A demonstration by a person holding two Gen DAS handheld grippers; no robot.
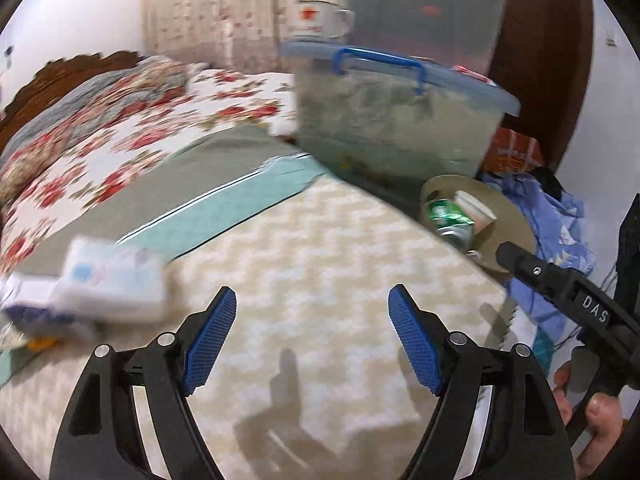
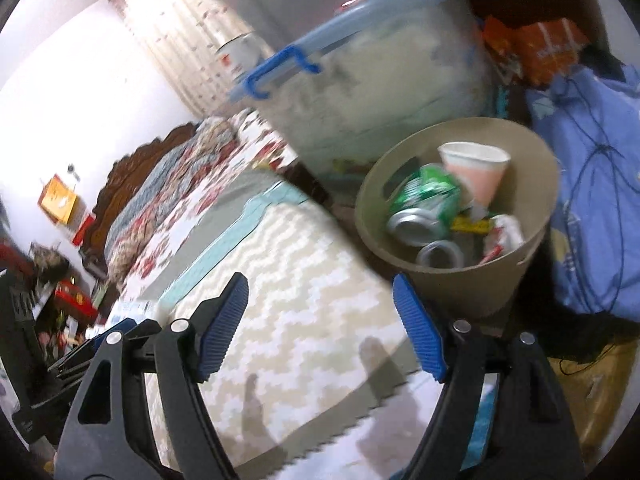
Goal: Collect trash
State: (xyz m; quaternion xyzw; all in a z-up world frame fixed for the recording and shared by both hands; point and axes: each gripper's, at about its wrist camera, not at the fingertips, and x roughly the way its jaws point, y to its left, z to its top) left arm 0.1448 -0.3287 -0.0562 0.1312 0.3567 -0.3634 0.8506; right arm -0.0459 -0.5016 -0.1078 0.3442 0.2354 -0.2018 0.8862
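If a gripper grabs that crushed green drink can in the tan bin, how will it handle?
The crushed green drink can already looks dented, so it would probably give further under a squeeze. It is likely light, being open and flattened. Lying loose on other trash in the tan round bin, it may shift or slide when touched.

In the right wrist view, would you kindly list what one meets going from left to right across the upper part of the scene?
Orange box on the wall → wooden headboard → floral bedding → tan trash bin → blue cloth bundle.
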